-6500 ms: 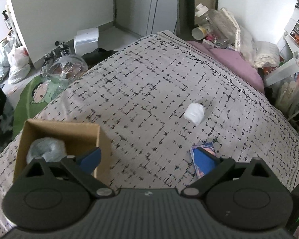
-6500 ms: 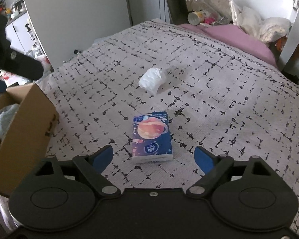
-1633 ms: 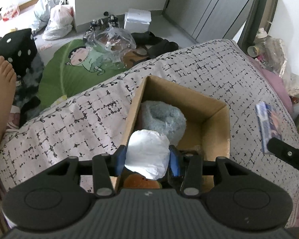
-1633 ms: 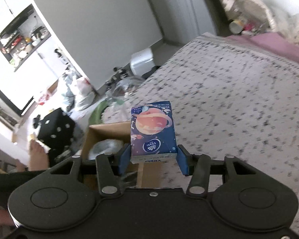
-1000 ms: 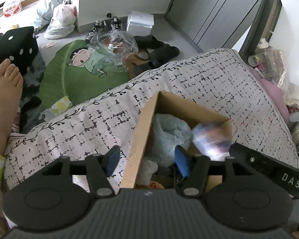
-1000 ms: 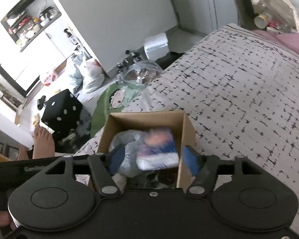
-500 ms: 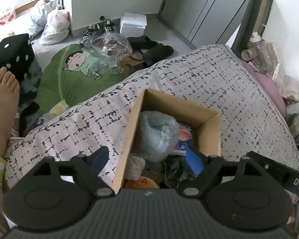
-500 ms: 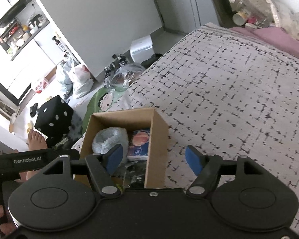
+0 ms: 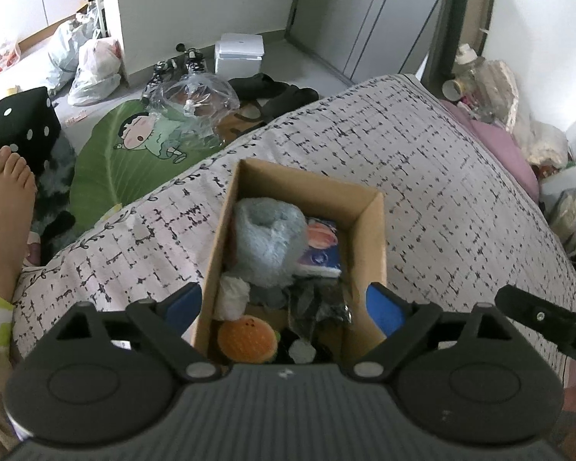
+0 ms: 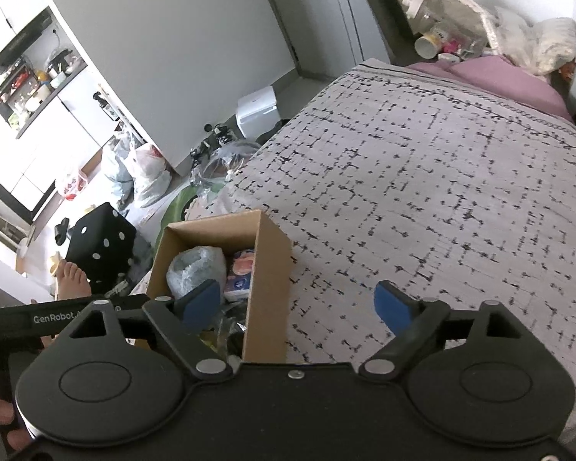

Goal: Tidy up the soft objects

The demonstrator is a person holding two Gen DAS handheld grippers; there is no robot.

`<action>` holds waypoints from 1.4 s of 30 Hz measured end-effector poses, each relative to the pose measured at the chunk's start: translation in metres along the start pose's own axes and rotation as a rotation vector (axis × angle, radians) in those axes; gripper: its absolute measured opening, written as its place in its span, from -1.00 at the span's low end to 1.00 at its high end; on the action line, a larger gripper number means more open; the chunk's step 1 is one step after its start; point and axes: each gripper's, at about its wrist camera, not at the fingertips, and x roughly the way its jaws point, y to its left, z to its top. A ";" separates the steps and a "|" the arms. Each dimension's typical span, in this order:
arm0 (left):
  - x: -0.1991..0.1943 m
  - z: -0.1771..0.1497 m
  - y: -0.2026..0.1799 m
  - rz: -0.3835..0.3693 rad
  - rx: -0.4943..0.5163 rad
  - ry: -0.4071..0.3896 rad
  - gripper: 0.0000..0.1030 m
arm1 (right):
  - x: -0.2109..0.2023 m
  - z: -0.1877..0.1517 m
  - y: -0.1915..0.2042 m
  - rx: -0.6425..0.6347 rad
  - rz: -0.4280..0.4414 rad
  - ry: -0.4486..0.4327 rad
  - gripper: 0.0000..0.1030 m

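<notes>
Soft things sit packed in the cardboard box [image 9: 368,238] at the middle of my left wrist view: a fluffy grey-blue bundle [image 9: 267,242] fills the far half, a blue tissue pack [image 9: 320,246] with a planet print leans against the box's right wall beside it, a small white wad [image 9: 232,296] is tucked along the left wall, and an orange plush [image 9: 247,340] lies at the near end next to something dark and crinkled that I cannot identify. The box stands on the bed [image 9: 460,207], near its lower-left edge in the right wrist view, open top upward, so things can be dropped straight in.

My left claw [image 9: 284,305] hangs over the near end of the box, its jaws opening wide to either side of the walls with nothing gripped between the pads. My right claw [image 10: 297,303] is likewise opening and empty; its left pad sits over the box, its right pad over bare bedcover.

I see no loose soft item left on the patterned cover in either view, so I judge the gathering nearly or fully done.
</notes>
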 end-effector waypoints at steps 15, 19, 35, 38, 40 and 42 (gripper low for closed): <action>-0.038 -0.037 -0.031 -0.025 0.043 -0.036 0.99 | -0.058 -0.025 -0.031 0.015 -0.026 -0.039 1.00; -0.052 -0.044 -0.034 -0.022 0.037 -0.060 0.99 | -0.076 -0.029 -0.031 0.003 -0.012 -0.059 1.00; -0.122 -0.082 -0.056 -0.083 0.128 -0.161 0.99 | -0.155 -0.048 -0.023 -0.036 -0.013 -0.198 1.00; -0.134 -0.090 -0.056 -0.094 0.135 -0.189 0.99 | -0.168 -0.055 -0.022 -0.044 -0.018 -0.224 1.00; -0.140 -0.096 -0.055 -0.096 0.137 -0.206 0.99 | -0.176 -0.061 -0.022 -0.038 -0.029 -0.238 1.00; -0.146 -0.101 -0.056 -0.097 0.150 -0.216 0.99 | -0.183 -0.067 -0.023 -0.037 -0.032 -0.251 1.00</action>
